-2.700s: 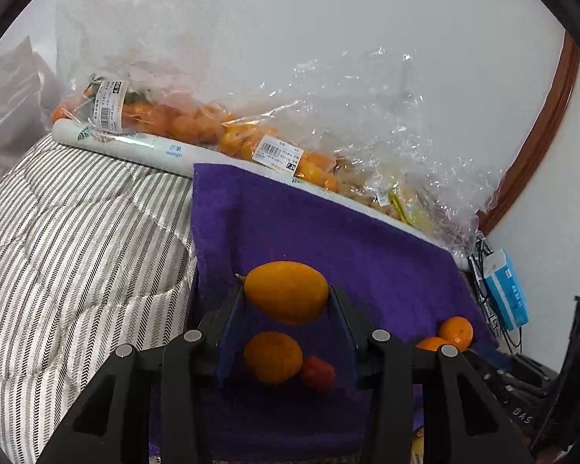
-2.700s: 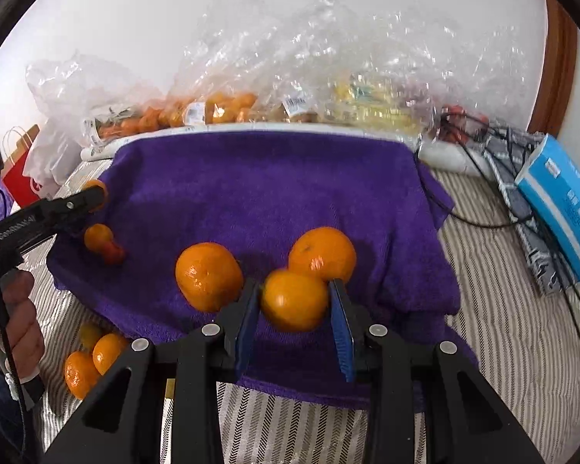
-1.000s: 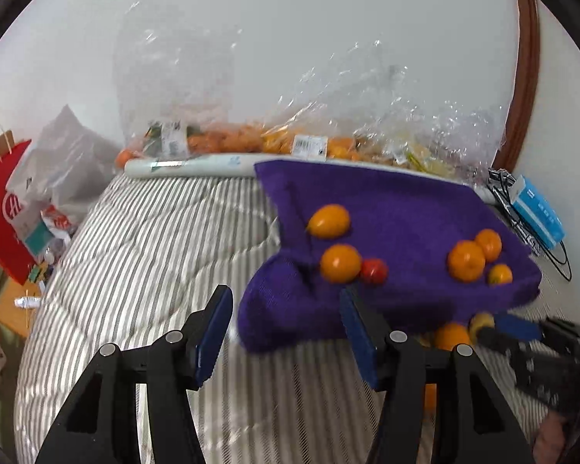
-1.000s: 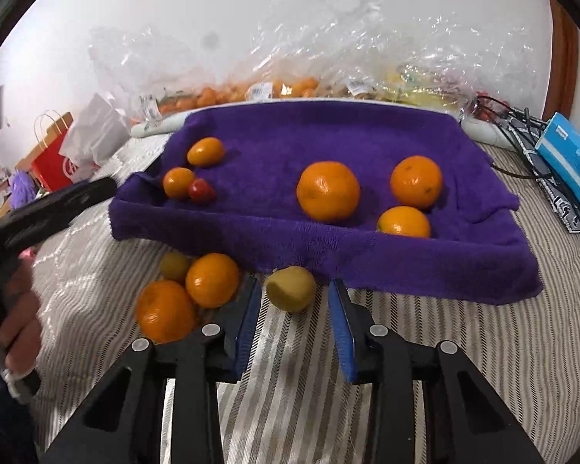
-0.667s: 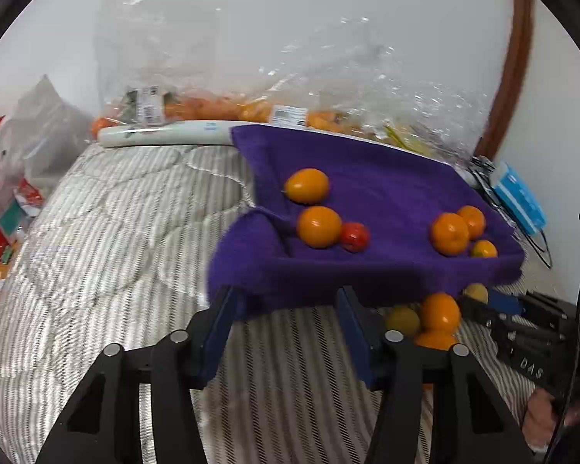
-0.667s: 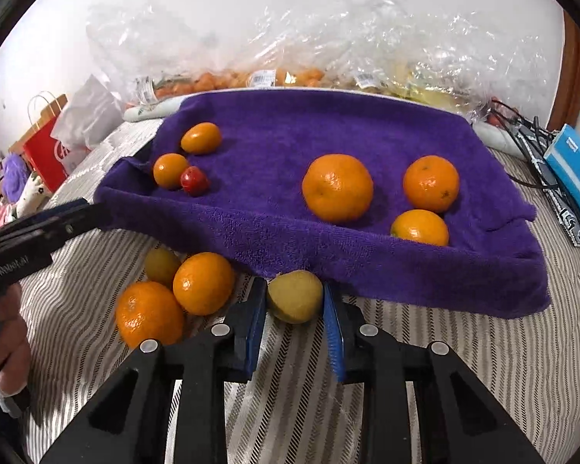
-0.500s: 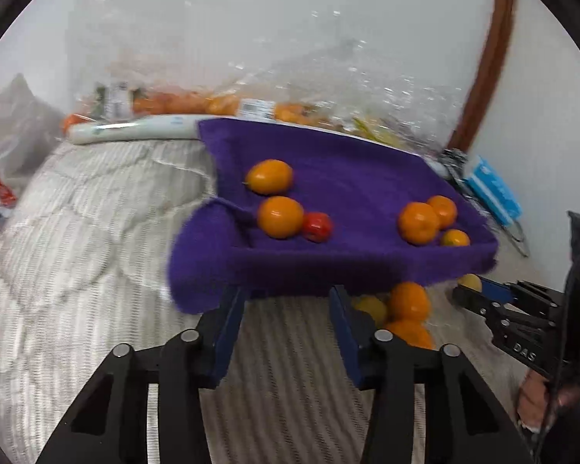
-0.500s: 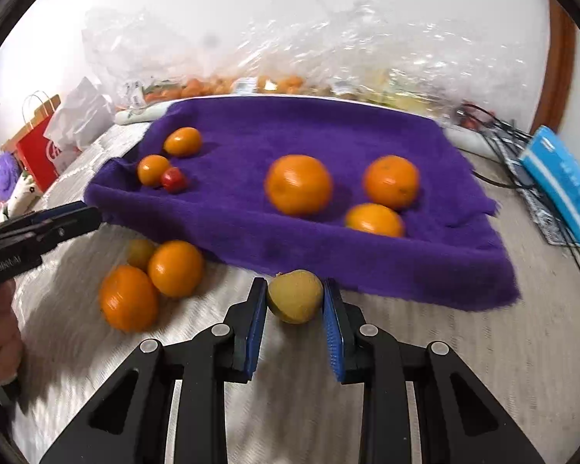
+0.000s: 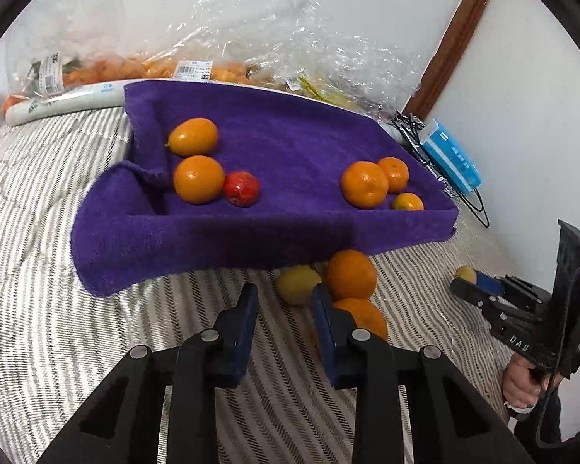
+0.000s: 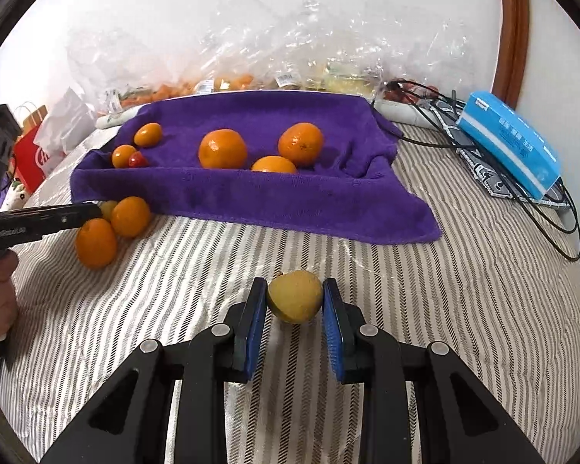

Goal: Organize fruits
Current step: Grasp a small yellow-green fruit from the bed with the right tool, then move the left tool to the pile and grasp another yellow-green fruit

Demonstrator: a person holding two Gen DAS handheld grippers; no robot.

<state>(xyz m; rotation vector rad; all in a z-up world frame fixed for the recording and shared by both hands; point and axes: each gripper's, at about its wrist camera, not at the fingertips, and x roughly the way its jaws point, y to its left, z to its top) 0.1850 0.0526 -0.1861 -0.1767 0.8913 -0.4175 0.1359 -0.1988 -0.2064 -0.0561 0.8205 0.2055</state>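
My right gripper [image 10: 294,299] is shut on a yellow-green fruit [image 10: 294,301] and holds it just above the striped bedding, in front of the purple towel [image 10: 290,197]. It also shows at the right of the left wrist view [image 9: 468,279]. My left gripper [image 9: 285,311] is open and empty, just short of a yellow fruit [image 9: 297,284] and two oranges [image 9: 350,274] lying below the purple towel [image 9: 251,239]. On the towel lie two small oranges [image 9: 198,179], a red tomato [image 9: 241,188] and three oranges [image 9: 364,184].
Clear plastic bags of fruit [image 10: 228,81] line the wall behind the towel. A blue box [image 10: 510,143] and black cables [image 10: 553,208] lie at the right. A red paper bag [image 10: 31,158] stands at the left edge of the bed.
My right gripper closed on the yellow-green fruit and drew it back from the towel's edge. My left gripper swung right and down toward the loose fruits below the towel.
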